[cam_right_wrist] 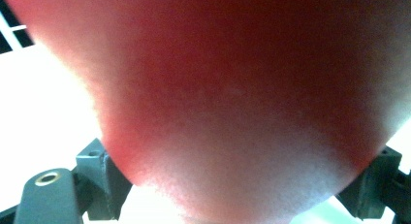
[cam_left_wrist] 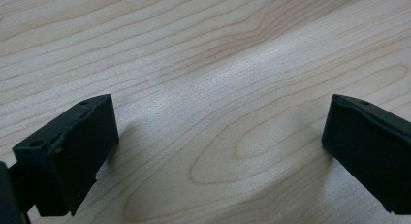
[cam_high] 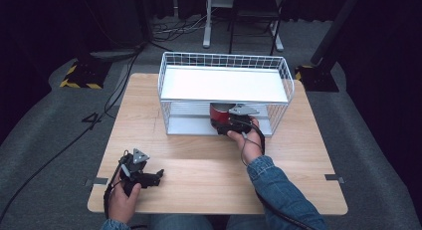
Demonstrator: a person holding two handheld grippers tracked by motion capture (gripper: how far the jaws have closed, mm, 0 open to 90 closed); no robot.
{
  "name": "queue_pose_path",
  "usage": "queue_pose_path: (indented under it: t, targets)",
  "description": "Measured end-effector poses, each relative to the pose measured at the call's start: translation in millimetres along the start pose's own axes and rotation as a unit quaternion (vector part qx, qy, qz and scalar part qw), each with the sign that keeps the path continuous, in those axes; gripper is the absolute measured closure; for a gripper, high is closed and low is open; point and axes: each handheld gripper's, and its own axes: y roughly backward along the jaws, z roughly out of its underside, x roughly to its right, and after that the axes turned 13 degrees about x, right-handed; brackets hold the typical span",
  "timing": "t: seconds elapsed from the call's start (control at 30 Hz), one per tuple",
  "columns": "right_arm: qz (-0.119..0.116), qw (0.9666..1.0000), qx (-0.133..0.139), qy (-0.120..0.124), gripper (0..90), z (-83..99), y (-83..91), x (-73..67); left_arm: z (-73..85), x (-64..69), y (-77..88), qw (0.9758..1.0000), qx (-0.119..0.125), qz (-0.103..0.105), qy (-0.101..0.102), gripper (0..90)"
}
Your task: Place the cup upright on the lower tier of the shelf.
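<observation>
The right gripper (cam_high: 230, 121) has its jaws closed around a red cup (cam_high: 217, 112) on the lower shelf of the white wire rack (cam_high: 226, 84), apparently to place or fetch it, while the left gripper (cam_high: 149, 177) rests open-jawed well in front of the rack.

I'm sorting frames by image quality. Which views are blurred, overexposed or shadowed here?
Right gripper view: the red cup sits so close it is a soft blur, with blown-out white at the left edge. Left gripper view: wood grain of the table is sharp, with soft shadows beside the jaws. High view: table evenly lit, surroundings dark.
</observation>
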Motion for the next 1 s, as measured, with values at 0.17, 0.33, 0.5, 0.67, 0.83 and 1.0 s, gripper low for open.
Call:
queue_pose_path:
  t: [0.17, 0.33, 0.5, 0.67, 0.83, 1.0]
  targets:
    - [0.015, 0.9999, 0.001, -0.005, 16.2, 3.5, -7.6, 0.0, 0.0, 0.0, 0.0, 1.0, 0.0, 0.0, 0.0, 0.0]
    - [0.028, 0.9996, -0.001, -0.008, 16.2, 7.7, -11.7, 0.9, 0.0, -0.1, 0.0, 1.0, 0.0, 0.0, 0.0, 0.0]
    - [0.038, 0.9989, -0.005, -0.026, 16.2, 14.7, -14.9, 5.1, 0.0, 0.0, 0.0, 1.0, 0.0, 0.0, 0.0, 0.0]
    - [0.038, 0.9989, -0.006, -0.028, 16.1, 14.7, -15.0, 5.8, 0.0, -0.1, 0.0, 1.0, 0.0, 0.0, 0.0, 0.0]
    - [0.038, 0.9987, -0.009, -0.034, 15.8, 14.2, -15.1, 6.3, 0.0, 0.0, 0.0, 1.0, 0.0, 0.0, 0.0, 0.0]
    - [0.036, 0.9986, -0.013, -0.036, 15.7, 13.5, -14.5, 7.1, 0.0, 0.0, 0.0, 1.0, 0.0, 0.0, 0.0, 0.0]
